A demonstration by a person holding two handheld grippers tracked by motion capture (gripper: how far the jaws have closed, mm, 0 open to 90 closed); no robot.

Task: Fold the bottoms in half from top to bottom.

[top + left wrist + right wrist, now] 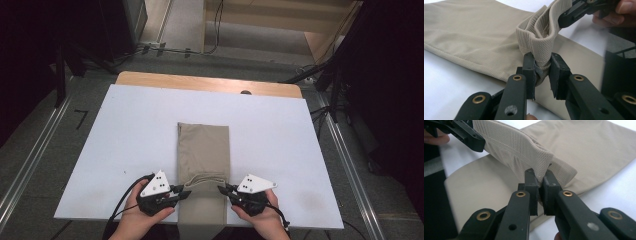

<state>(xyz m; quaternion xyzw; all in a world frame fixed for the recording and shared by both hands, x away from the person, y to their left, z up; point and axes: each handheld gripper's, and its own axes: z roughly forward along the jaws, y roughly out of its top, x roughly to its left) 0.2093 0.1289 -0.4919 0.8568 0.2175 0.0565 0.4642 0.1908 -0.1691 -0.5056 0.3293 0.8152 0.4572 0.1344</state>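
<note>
A white sheet [150, 140] is spread over the counter [210, 81], whose pale wooden edge is left bare along the far side. On the sheet, near the middle and running from the near edge away from the person, a beige garment [203, 150] is laid folded into a long narrow strip; its fabric is finely ribbed and its seams are stitched in a lighter thread.

The near part of the garment is lifted off the lower layer and held between the two grippers. The left gripper [184, 194] is seen at the strip's left edge, the right gripper [221, 189] at its right edge — both near the front of the counter, each held in a hand [142, 217]. In the left gripper view the jaws are closed on a bunched fold of the hem, the cloth pinched tight between the black pads. In the right gripper view the jaws are likewise pressed together on the folded edge, with only the thin layers of cloth between them. Between the two grips the fabric is stretched in a shallow sagging band.

The counter is surrounded by a grey floor [35, 150] — metal rails [350, 165] are laid along both sides. Cables [218, 20] are trailed across the floor beyond the far edge, dark stands [62, 70] are set at left and right, and the outer parts of the room are lost in shadow.
</note>
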